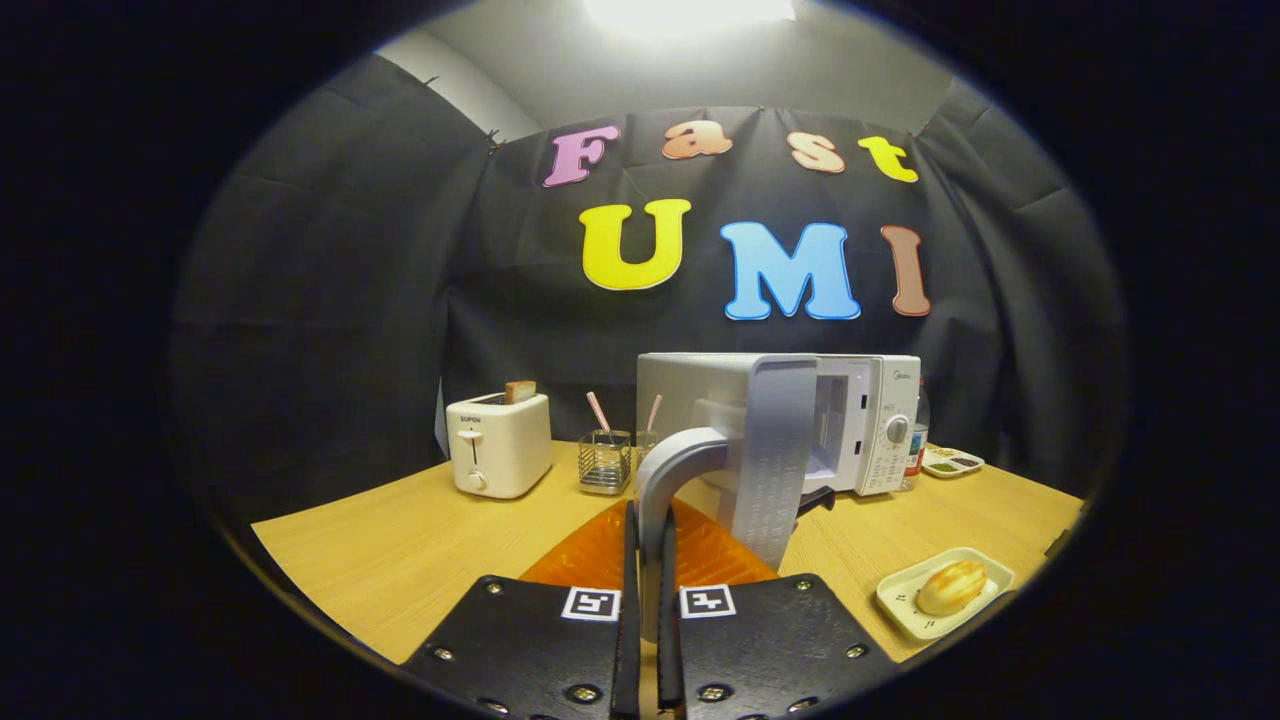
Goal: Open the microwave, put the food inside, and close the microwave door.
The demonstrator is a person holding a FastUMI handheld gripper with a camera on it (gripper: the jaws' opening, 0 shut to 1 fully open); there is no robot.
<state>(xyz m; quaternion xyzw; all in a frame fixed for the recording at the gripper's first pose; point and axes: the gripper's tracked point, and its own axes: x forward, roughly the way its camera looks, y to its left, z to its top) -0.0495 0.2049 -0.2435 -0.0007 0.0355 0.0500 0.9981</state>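
The white microwave (pixel 872 420) stands at the back of the wooden table (pixel 400 550), and its door (pixel 775 455) is swung wide open toward me. The door's curved grey handle (pixel 672 462) runs down between my fingers. My gripper (pixel 649 520) is shut on that handle, both fingers pressing its sides. The food, a golden bread roll (pixel 950 586), lies on a small white plate (pixel 897 600) on the table to the right of my fingers, well short of the microwave.
A white toaster (pixel 498 445) with a bread slice (pixel 519 391) stands left of the microwave, with a wire holder of straws (pixel 605 462) beside it. A bottle (pixel 918 440) and a small dish (pixel 953 462) sit right of the microwave. An orange mat (pixel 595 555) lies under my fingers.
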